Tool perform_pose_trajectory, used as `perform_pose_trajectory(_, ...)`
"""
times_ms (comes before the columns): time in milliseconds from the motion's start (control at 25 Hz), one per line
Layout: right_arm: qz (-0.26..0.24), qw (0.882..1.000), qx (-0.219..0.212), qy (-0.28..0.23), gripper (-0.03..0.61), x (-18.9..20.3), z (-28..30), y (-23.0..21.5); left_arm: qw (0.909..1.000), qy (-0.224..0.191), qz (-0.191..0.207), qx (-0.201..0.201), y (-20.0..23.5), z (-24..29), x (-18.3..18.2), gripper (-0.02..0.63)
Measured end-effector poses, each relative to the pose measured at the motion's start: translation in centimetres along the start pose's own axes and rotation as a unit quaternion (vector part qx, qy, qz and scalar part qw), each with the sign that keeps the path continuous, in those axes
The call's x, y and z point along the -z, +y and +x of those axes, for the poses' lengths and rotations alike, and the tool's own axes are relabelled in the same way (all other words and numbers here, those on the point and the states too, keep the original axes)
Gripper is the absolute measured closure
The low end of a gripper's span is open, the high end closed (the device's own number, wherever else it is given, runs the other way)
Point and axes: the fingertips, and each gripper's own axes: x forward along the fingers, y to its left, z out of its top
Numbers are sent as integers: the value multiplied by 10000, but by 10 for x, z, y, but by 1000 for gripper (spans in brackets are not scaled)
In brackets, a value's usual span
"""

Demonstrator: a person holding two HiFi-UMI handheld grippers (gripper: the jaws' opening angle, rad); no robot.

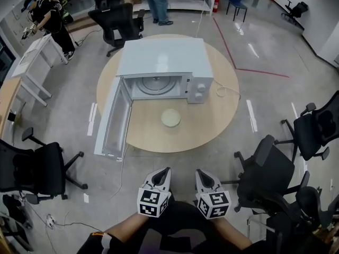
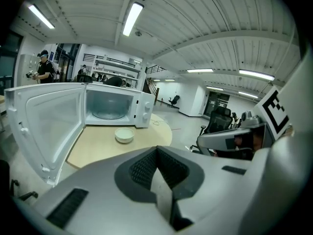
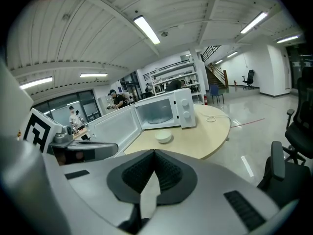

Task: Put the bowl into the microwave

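A pale cream bowl (image 1: 170, 117) stands on the round wooden table (image 1: 212, 121), just in front of the white microwave (image 1: 163, 58). The microwave's door (image 1: 113, 119) hangs open to the left and its chamber shows a glass turntable (image 1: 156, 85). The bowl (image 2: 124, 135) and the microwave (image 2: 113, 103) appear far ahead in the left gripper view, and the bowl (image 3: 164, 137) likewise in the right gripper view. My left gripper (image 1: 160, 174) and right gripper (image 1: 203, 175) are held side by side near my body, off the table, both shut and holding nothing.
Black office chairs stand around: one at the left (image 1: 37, 168), several at the right (image 1: 270, 179), one behind the table (image 1: 114, 20). A power cord (image 1: 225, 91) lies on the table right of the microwave. People stand at the far left (image 1: 47, 17) and the back (image 1: 154, 1).
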Motion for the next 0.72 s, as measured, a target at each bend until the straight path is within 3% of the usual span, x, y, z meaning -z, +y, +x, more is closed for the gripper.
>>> perform_pose_trajectory(400, -6, 9992, 350, -167, 563, -57, 26, -7, 9992, -64, 147, 367, 21, 31, -56, 569)
perform_pose_trajectory(720, -93, 9982, 537, -230, 563, -79, 53, -7, 9986, -162, 155, 488, 50, 48, -78, 569)
